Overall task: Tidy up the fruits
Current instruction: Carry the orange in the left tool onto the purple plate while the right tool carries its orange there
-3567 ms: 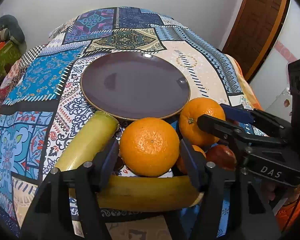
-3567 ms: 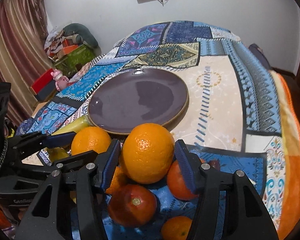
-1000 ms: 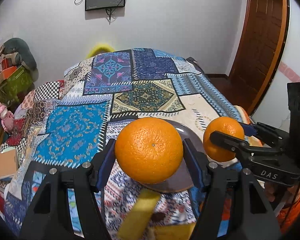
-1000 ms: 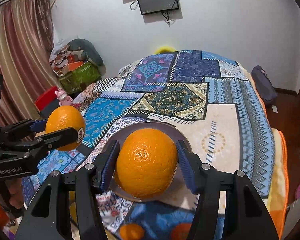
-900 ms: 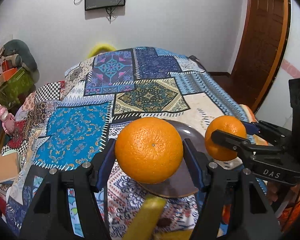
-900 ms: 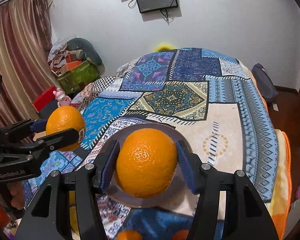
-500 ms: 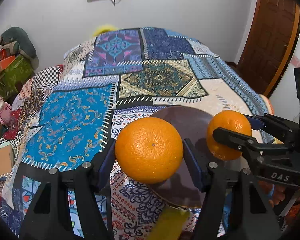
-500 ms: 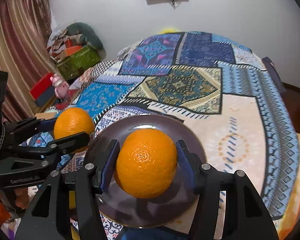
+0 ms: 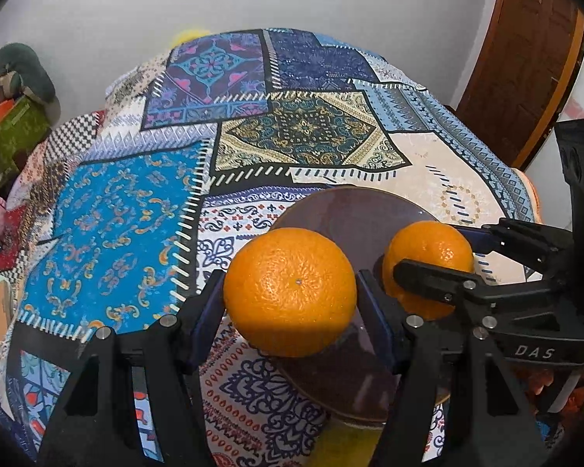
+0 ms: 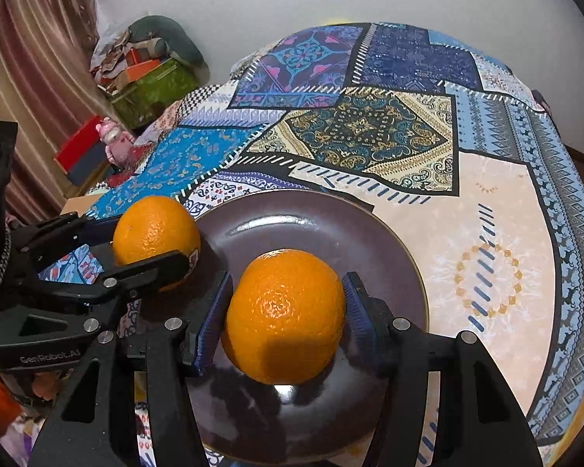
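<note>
My left gripper (image 9: pixel 290 299) is shut on a large orange (image 9: pixel 290 292), which hangs above the left rim of the dark brown plate (image 9: pixel 354 210). My right gripper (image 10: pixel 284 317) is shut on a second orange (image 10: pixel 284 315), low over the middle of the plate (image 10: pixel 315 218). Each gripper shows in the other's view: the right gripper (image 9: pixel 428 260) with its orange (image 9: pixel 428 257) at the right, the left gripper (image 10: pixel 155 245) with its orange (image 10: pixel 155 229) at the left over the plate's left edge. A yellow fruit (image 9: pixel 346 443) peeks out below the plate.
The plate lies on a patchwork cloth (image 9: pixel 109 225) covering a round surface. A brown door (image 9: pixel 521 54) stands at the right, a white wall behind. Boxes and clutter (image 10: pixel 148 78) and a striped curtain (image 10: pixel 31 78) fill the left side of the room.
Both grippers have come down and forward with their oranges, from the fruit pile to over the plate. The plate now looks larger and closer beneath them.
</note>
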Demonstrator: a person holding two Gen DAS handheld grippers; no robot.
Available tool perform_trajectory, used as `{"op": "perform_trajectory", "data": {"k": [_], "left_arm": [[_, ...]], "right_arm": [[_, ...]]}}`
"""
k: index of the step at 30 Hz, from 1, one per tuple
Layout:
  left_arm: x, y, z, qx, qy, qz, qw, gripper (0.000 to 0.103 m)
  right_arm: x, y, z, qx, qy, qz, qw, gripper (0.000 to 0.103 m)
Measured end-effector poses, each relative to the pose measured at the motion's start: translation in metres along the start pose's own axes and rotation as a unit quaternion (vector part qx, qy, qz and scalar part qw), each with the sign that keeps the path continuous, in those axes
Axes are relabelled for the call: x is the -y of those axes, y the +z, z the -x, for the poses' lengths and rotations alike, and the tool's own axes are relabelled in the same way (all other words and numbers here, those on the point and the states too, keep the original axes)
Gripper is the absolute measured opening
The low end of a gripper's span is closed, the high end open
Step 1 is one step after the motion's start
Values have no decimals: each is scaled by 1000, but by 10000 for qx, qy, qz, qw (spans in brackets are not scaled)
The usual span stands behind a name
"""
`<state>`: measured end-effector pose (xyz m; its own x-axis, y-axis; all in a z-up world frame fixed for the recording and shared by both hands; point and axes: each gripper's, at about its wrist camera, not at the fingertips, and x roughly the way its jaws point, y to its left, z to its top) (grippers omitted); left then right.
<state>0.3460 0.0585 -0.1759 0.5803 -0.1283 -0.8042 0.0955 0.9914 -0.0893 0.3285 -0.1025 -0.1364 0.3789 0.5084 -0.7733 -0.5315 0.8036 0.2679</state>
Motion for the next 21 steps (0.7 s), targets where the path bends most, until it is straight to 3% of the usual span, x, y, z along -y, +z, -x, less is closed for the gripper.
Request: {"op": "perform_trajectory", "data": {"k": [5, 13, 21], "left_arm": [[7, 0, -5, -52, 6, -102, 9999, 66], [24, 3, -14, -216, -193, -195, 9994, 66], [38, 3, -24, -406, -199, -454, 9979, 66]], "right_arm": [[1, -1, 10, 110, -257, 248, 9993, 56], [21, -8, 22, 237, -408, -43, 9989, 58], [24, -10, 23, 255, -357, -19, 9990, 58]]}}
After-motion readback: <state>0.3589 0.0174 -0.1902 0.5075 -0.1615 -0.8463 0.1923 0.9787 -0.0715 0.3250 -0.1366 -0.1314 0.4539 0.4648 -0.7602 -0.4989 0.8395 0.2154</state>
